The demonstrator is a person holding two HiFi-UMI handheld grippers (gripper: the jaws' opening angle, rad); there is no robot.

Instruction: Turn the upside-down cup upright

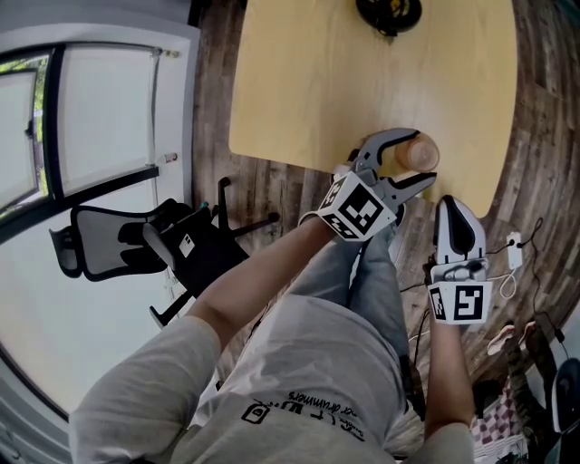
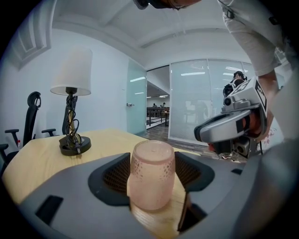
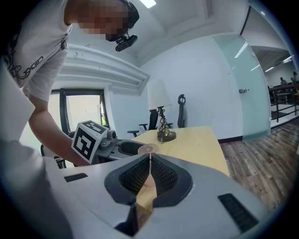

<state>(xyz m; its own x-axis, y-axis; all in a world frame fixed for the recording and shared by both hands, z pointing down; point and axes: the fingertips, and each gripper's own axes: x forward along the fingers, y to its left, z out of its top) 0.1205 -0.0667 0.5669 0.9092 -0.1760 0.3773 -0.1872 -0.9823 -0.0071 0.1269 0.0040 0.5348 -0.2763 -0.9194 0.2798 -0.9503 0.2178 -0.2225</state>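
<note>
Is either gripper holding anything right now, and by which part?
Nothing is held. The left gripper, jaws open, flanks the upside-down cup, which stands on the table; the right gripper is shut and empty.

Cup half buried, lamp clipped

In the left gripper view the cup [image 2: 152, 173] stands bottom-up between the jaws of the left gripper [image 2: 152, 176]. Its rim is hidden behind the gripper's grey body, and whether the pads [image 2: 117, 176] press on its sides cannot be told. In the right gripper view only the cup's upturned bottom shows; the rest lies behind the right gripper [image 3: 149, 161] and its closed jaws. In the head view the lamp [image 1: 388, 13] at the desk's far end is cut off by the picture's top edge, as is the desk [image 1: 299, 82] itself. The figures [image 2: 159, 106] beyond the glass wall are too small to make out.
</note>
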